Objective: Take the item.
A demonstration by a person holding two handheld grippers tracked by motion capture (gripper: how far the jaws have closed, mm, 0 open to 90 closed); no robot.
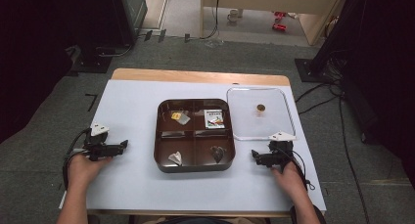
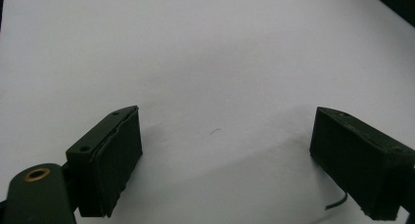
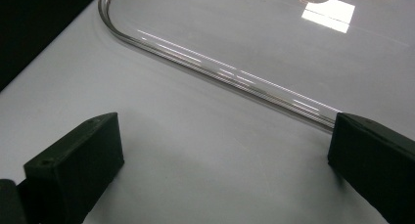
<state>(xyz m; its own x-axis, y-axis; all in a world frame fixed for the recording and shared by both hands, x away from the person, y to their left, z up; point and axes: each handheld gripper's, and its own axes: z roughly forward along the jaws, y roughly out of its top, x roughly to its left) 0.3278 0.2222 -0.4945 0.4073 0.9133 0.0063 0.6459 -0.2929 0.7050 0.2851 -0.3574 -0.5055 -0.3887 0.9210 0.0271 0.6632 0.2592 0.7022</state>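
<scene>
While one dark brown four-compartment tray [image 1: 164,136] sits mid-tabletop [image 1: 127,111] beside one clear lid [image 1: 281,106], two grippers rest either side: left gripper [image 1: 123,145] and right gripper [image 1: 255,155], jaws wide apart, both empty. Small items lie in all four compartments.

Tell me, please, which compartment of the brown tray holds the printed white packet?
The far right compartment of the brown tray holds the printed white packet.

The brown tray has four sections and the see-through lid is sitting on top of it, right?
Not quite. The tray does have four sections, but the lid is off, lying flat on the table at the tray's right side. The high view shows it.
</scene>
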